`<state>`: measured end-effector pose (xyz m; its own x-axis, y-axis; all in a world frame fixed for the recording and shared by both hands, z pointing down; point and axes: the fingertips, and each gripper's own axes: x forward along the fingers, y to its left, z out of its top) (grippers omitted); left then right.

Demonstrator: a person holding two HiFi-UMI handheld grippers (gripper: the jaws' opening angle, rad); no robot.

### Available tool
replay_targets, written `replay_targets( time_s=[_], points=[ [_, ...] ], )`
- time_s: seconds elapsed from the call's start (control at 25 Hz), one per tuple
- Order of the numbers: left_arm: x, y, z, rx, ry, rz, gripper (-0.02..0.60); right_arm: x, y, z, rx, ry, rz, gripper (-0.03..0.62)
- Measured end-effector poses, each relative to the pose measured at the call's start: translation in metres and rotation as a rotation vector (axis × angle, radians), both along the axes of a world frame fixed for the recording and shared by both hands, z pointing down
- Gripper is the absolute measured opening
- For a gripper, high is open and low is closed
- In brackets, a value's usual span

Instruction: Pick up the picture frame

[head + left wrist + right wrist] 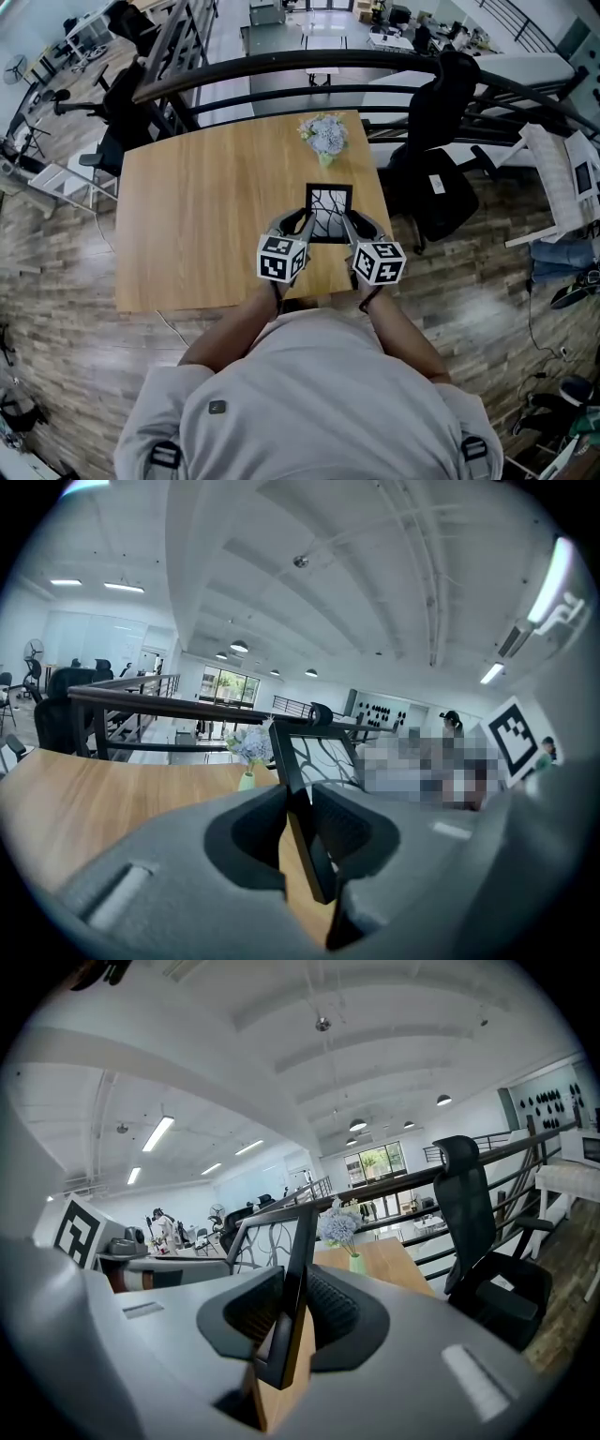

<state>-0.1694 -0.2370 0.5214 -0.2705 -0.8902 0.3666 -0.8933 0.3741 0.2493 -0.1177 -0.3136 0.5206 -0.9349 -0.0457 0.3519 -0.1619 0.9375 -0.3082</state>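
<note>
Picture frame (329,214) is clamped by left tongs (298,808) and right tongs (292,1302), contact plain only in gripper views.

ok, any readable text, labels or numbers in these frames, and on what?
No legible text in any view.
The black rectangular picture frame: branch drawing only, no words.
The black-and-white marker cubes: square code patterns, no letters.
The white tag on the black office chair: too small to read.

- Picture frame (329,213) near the tabletop's (197,216) right edge, between the left gripper (302,222) and right gripper (350,224).
- Flower vase (324,139) behind it, by the far right corner.
</note>
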Motion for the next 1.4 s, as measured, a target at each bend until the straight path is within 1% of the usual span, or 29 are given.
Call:
replay_targets(
  time_s=[0.36, 0.6, 0.8, 0.92, 1.12, 1.4],
  points=[
    [0.104, -0.025, 0.009, -0.027, 0.003, -0.03, 0.09, 0.101, -0.027, 0.012, -0.038, -0.006, -0.029, 0.091],
    [0.174, -0.021, 0.014, -0.044, -0.011, -0.084, 0.091, 0.167, -0.026, 0.019, -0.062, -0.02, -0.082, 0.091],
    [0.22, -0.011, 0.011, -0.056, -0.034, -0.121, 0.091, 0.21, -0.018, 0.016, -0.04, -0.044, -0.119, 0.091],
    [0.237, -0.002, 0.006, -0.058, -0.047, -0.138, 0.091, 0.226, -0.008, 0.01, -0.047, -0.062, -0.137, 0.091],
    [0.253, 0.019, -0.005, -0.042, -0.066, -0.151, 0.091, 0.241, 0.011, 0.0, -0.042, -0.085, -0.151, 0.091],
    [0.263, 0.06, -0.02, -0.013, -0.077, -0.148, 0.091, 0.251, 0.052, -0.017, -0.016, -0.121, -0.14, 0.091]
  ],
)
